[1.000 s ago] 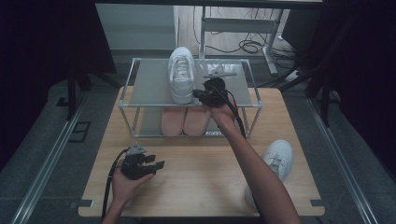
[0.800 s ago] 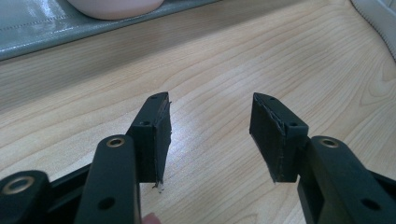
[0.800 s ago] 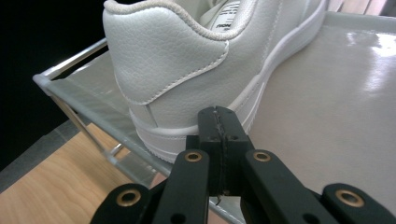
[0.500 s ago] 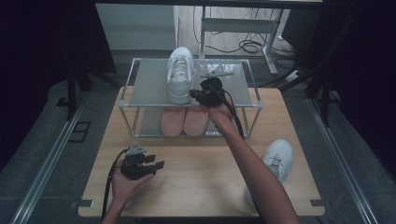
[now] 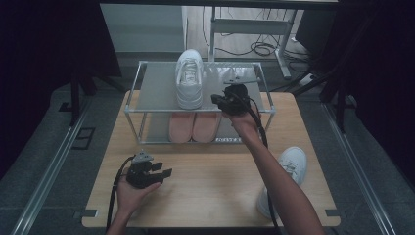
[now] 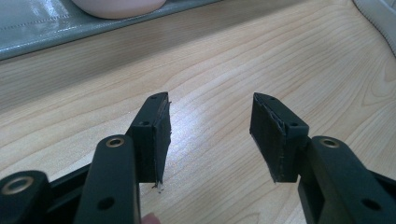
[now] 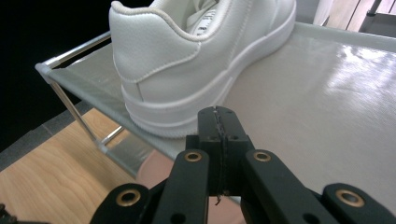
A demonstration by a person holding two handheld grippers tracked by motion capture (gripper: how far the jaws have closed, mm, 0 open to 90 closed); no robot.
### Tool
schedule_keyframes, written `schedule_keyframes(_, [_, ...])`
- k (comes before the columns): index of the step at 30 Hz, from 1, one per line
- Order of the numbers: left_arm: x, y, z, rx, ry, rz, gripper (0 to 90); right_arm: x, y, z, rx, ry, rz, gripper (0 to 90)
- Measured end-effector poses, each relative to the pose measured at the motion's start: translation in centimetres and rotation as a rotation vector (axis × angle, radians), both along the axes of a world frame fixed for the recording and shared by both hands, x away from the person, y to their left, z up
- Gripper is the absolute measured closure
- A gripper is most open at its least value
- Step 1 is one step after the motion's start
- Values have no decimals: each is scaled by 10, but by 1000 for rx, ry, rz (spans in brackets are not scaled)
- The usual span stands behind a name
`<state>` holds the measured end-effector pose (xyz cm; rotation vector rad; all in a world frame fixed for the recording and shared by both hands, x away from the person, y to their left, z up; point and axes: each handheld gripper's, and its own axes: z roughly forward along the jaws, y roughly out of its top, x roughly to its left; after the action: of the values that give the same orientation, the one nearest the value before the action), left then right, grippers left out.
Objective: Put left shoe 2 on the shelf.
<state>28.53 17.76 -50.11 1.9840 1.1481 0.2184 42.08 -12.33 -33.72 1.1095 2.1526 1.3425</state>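
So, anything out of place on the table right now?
Yes: one white sneaker stands alone on the rack's top shelf, while a second white sneaker lies at the table's right edge, apparently overhanging it.

left gripper [image 5: 165, 172] jaws apart, right gripper [image 5: 215, 99] jaws pressed together, arm outstretched

My left gripper [image 5: 164, 171] is a chunky black plastic tool with a small grey plate on its top and a black cable looping off its near left side. Up close, its two black jaws carry flat, ribbed rubber-like pads [image 6: 275, 135] with slightly frayed edges, and brass-ringed screw holes dot the arms behind them. My right gripper [image 5: 216, 99] is the same black build, brass eyelets along its linkage, with a black cable running back along my bare forearm. I see no sleeves.
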Motion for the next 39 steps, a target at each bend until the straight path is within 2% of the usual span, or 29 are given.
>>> schedule_keyframes(8, [0,-1,-1,0,-1,-1,484,-19,-19,-1,-22,-8,19,898])
schedule_keyframes(19, [0,-2,-1,3,1,-1,484,-42,-38,-17,-22,27,71,899])
schedule_keyframes(24, [0,-2,-2,5,3,-4,484,-53,-48,-25,-41,29,84,899])
schedule_keyframes(33, [0,-3,-3,9,7,-3,485,-71,-71,-43,-64,42,77,899])
schedule_keyframes(39, [0,-3,-3,8,8,-3,485,-80,-83,-49,-67,50,71,899])
